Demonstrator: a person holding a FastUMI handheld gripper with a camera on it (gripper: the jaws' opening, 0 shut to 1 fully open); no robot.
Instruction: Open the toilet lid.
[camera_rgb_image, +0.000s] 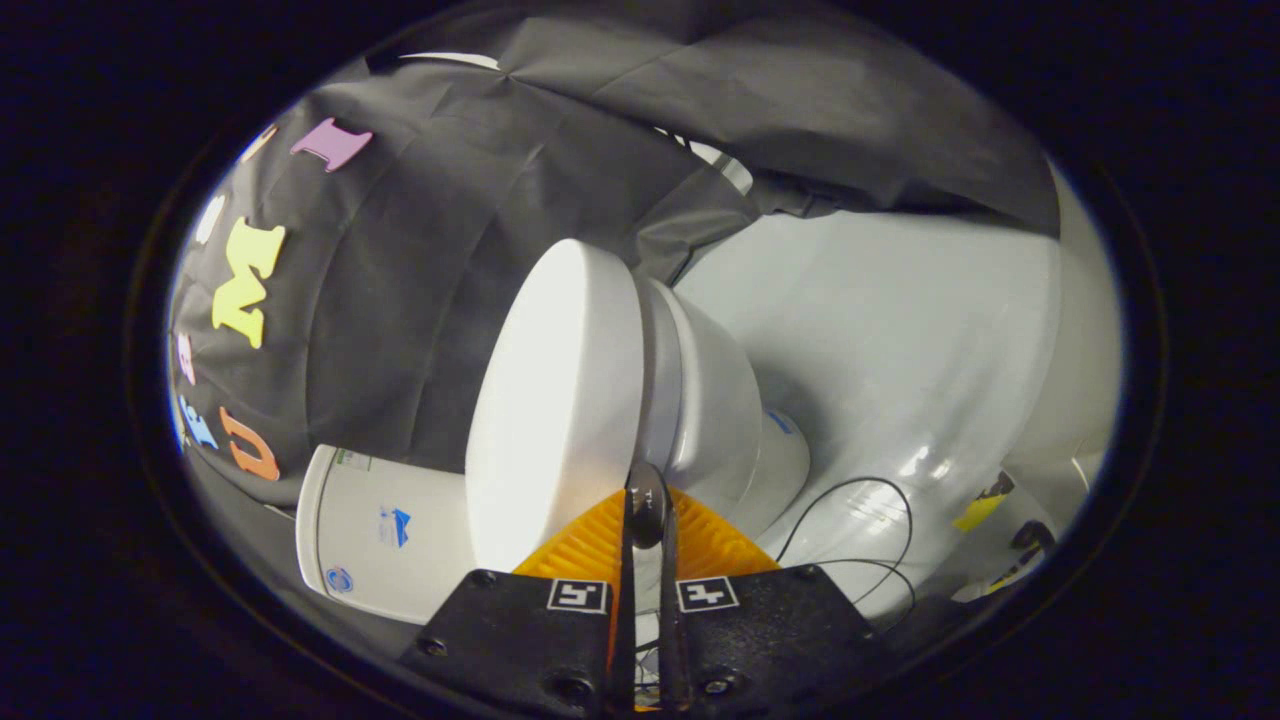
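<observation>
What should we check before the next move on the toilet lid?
1. Gripper at the front edge of the lid: ok.
2. Fingers together, only a thin gap: ok.
3. Grip on the lid edge: cannot tell, contact is hidden.
4. Lid apart from the bowl: not ok, it lies closed against the seat.
5. Black cable lies beyond the fingers on the floor, off the lid's path: ok.

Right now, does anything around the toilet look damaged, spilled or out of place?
Nothing looks damaged or spilled. The toilet lid is intact, with the gripper closed at its edge. Only thin black cables trail loosely over the white floor beside the toilet.
</observation>
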